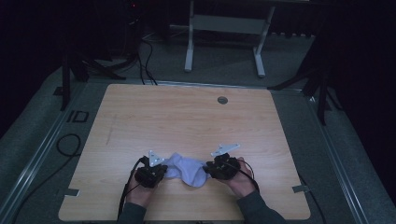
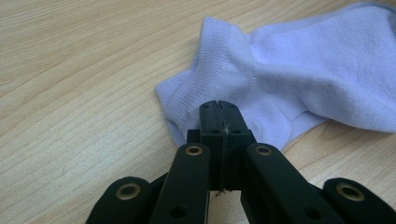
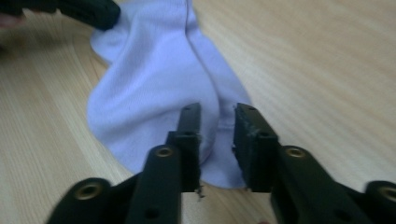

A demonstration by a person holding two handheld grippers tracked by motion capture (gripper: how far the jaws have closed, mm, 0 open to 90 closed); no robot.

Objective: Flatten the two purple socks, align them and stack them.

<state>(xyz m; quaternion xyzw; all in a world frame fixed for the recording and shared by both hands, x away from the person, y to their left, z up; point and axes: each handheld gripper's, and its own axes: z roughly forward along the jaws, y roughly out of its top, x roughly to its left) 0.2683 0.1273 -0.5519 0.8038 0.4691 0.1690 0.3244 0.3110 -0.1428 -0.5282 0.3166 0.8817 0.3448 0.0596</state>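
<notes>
Sock (image 1: pixel 187 169) between left tongs (image 2: pixel 218 108) and right tongs (image 3: pixel 217 122)

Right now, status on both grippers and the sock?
Left gripper shut, tips over the sock cuff; grip on cloth unclear. Right gripper open, jaws straddling the toe end. Sock lies flat on the table. Nothing in the way.

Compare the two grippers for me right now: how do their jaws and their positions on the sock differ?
The left gripper has its jaws pressed together at the ribbed cuff end of the sock; whether fabric is pinched between them is unclear. The right gripper has its jaws apart, straddling the sock's rounded end. On the table, left sits at the sock's left end, right at its right. Both are black and held low.
</notes>
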